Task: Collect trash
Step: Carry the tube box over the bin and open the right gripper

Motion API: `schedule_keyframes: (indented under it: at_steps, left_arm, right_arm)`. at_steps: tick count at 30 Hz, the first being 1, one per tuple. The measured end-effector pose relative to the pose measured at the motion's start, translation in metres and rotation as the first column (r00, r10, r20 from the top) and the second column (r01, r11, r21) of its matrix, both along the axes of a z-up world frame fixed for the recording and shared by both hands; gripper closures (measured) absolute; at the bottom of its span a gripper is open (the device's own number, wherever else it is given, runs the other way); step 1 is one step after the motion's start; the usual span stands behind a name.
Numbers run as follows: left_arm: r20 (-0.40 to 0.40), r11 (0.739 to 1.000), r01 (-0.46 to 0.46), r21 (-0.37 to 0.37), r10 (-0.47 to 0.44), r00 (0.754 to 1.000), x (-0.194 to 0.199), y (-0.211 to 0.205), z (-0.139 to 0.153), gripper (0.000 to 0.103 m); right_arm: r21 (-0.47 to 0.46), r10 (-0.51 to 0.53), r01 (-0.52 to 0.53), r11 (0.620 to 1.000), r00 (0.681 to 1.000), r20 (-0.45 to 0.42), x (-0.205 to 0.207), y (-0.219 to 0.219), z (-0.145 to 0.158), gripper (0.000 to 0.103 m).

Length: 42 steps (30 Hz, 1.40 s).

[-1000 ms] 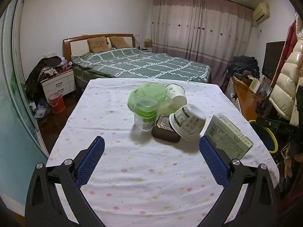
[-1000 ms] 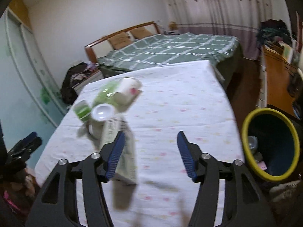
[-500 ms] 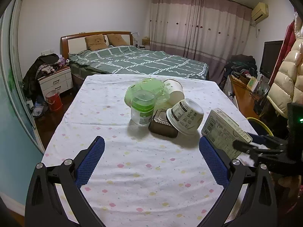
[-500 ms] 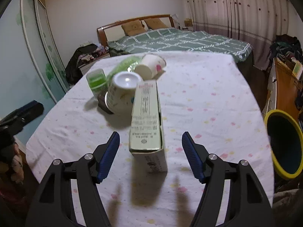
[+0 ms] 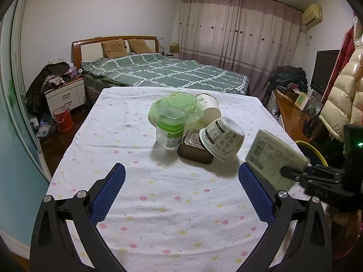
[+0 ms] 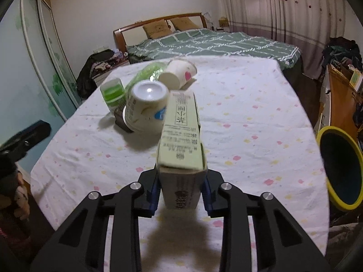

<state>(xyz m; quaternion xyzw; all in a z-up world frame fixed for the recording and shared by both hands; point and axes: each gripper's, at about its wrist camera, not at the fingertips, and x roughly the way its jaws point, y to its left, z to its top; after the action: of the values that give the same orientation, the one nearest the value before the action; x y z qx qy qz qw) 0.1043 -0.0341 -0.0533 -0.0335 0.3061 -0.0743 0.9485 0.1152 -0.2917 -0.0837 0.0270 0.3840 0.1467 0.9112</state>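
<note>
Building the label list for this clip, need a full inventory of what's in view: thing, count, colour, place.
carton: 1, pale green, between the closing right tongs, pads on its sides
yogurt tub: 1, white, tipped over mid-table
foil tray: 1, dark brown, under the tub's edge
clear jar: 1, green band, upright left of the tray
plastic lid: 1, translucent green, behind the jar
paper cup: 1, white, on its side behind the tub
table: 1, white dotted cloth
bin: 1, dark with yellow rim, on the floor right of the table
bed: 1, green plaid, far end
left tongs: blue pads, open, empty
right tongs: blue pads
</note>
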Motion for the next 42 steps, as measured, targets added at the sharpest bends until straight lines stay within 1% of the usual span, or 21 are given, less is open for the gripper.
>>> schedule_keyframes:
  at_steps: [8,18,22,26,31,35,38,42]
  left_arm:
    - [0.004,1.000,0.001,-0.016,-0.001,1.000,0.006,0.001,-0.001,0.005]
    - [-0.017,1.000,0.025,-0.018,-0.026,1.000,0.016,-0.008,-0.004,0.005]
    - [-0.019,0.999,0.042,-0.009,-0.043,0.999,0.022,-0.016,-0.002,0.005]
    - [-0.022,0.998,0.061,-0.004,-0.061,0.998,0.027,-0.024,-0.002,0.005]
    - [-0.031,0.996,0.091,0.017,-0.091,0.995,0.031,-0.039,-0.001,0.005]
    - [-0.034,0.993,0.116,0.022,-0.115,0.993,0.033,-0.053,0.002,0.005]
    - [-0.032,0.991,0.130,0.038,-0.129,0.991,0.033,-0.061,0.004,0.005]
    - [-0.025,0.986,0.154,0.055,-0.153,0.988,0.033,-0.073,0.007,0.005]
  right_arm:
    - [0.031,-0.008,0.006,1.000,0.998,0.066,-0.012,-0.017,0.039,0.074]
    - [0.065,-0.035,0.029,0.997,0.996,0.087,-0.020,-0.037,0.061,0.074]
    - [0.077,-0.072,0.064,0.995,0.992,0.106,-0.022,-0.053,0.068,0.074]
    - [0.087,-0.142,0.132,0.987,0.982,0.127,-0.023,-0.079,0.075,0.074]
    - [0.096,-0.280,0.268,0.959,0.950,0.140,-0.020,-0.129,0.079,0.074]
    - [0.079,-0.388,0.380,0.922,0.912,0.134,-0.011,-0.170,0.074,0.074]
    - [0.057,-0.462,0.459,0.887,0.878,0.123,-0.003,-0.200,0.064,0.074]
    - [0.028,-0.532,0.532,0.846,0.841,0.102,0.006,-0.233,0.046,0.074]
